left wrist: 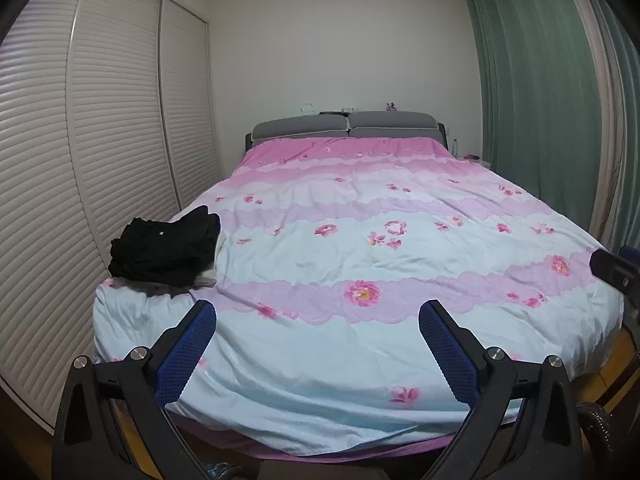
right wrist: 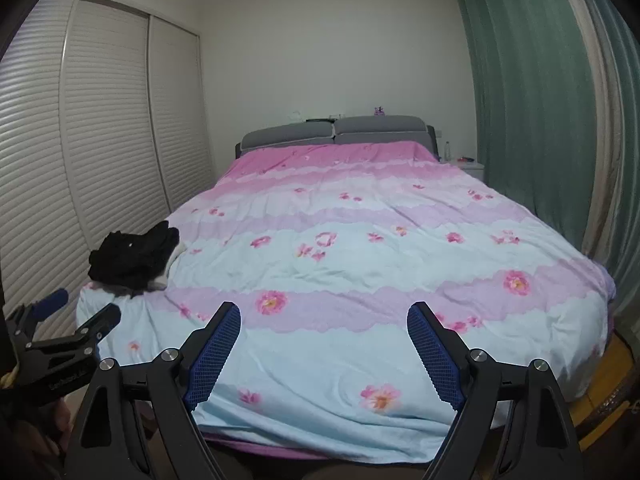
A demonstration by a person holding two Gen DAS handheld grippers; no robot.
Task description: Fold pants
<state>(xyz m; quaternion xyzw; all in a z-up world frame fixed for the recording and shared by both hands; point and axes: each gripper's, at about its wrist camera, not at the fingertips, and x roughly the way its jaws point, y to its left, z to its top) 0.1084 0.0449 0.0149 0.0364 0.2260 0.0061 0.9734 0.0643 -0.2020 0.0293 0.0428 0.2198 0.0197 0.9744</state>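
A stack of black pants [left wrist: 166, 252] lies on the near left corner of the bed, over a bit of white cloth; it also shows in the right wrist view [right wrist: 134, 258]. My left gripper [left wrist: 318, 312] hovers over the foot of the bed, open, with only quilt between its blue pads. My right gripper [right wrist: 324, 312] is held the same way beside it, open and empty. The left gripper [right wrist: 86, 306] appears at the left edge of the right wrist view, just below and in front of the pants. Neither gripper touches the pants.
The bed [left wrist: 360, 248] carries a pale blue and pink floral quilt with a grey headboard [left wrist: 344, 126] behind. Louvred wardrobe doors [left wrist: 112, 120] run along the left. Green curtains [left wrist: 540, 100] hang on the right, with a small white nightstand [right wrist: 468, 166] beside them.
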